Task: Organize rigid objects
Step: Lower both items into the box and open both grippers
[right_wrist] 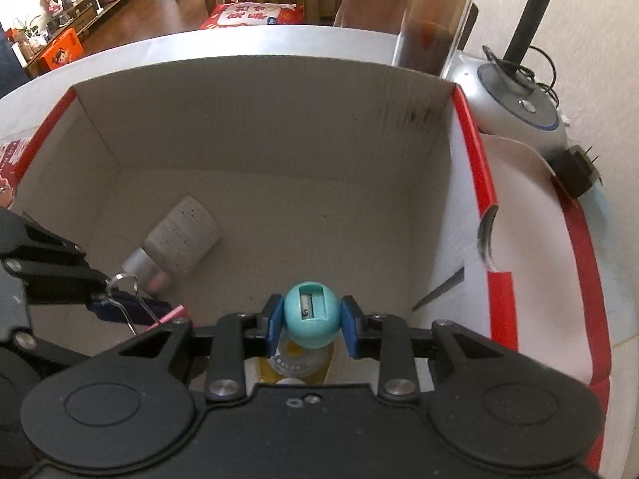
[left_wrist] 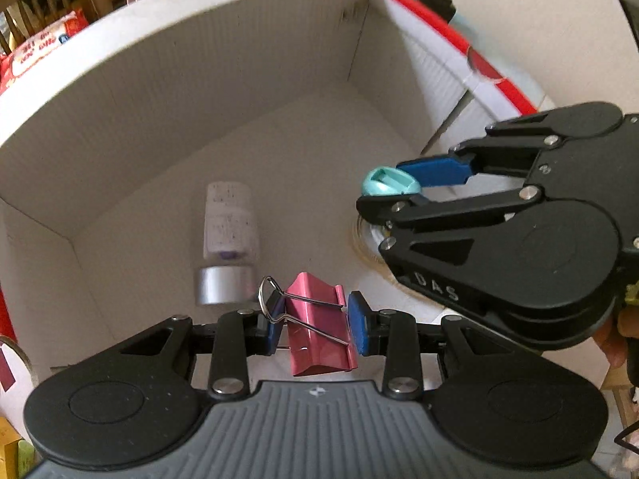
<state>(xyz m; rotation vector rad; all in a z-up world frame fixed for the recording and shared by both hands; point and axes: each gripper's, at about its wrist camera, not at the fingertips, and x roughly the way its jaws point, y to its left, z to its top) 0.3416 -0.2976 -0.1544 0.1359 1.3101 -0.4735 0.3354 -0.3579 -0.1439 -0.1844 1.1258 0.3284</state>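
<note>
Both grippers hang over an open white cardboard box (left_wrist: 223, 92) (right_wrist: 279, 119), pointing steeply down. My left gripper (left_wrist: 315, 325) is shut on a pink binder clip (left_wrist: 319, 331) with wire handles; its tip also shows in the right wrist view as the pink binder clip (right_wrist: 175, 313) at lower left. My right gripper (right_wrist: 311, 321) is shut on a teal round pencil sharpener (right_wrist: 311, 313), seen from the side as the sharpener (left_wrist: 389, 183) in the left wrist view. On the box floor lies a small white bottle (left_wrist: 227, 223) (right_wrist: 179, 239) with a silver cap.
A round yellow-and-white object (right_wrist: 297, 363) (left_wrist: 369, 239) lies in the box under the right gripper. The box has red-edged flaps (right_wrist: 475, 151). Beyond it stand a tall clear jar (right_wrist: 435, 20), a silver lamp base (right_wrist: 515, 99) and a black plug (right_wrist: 577, 171). Chairs stand behind.
</note>
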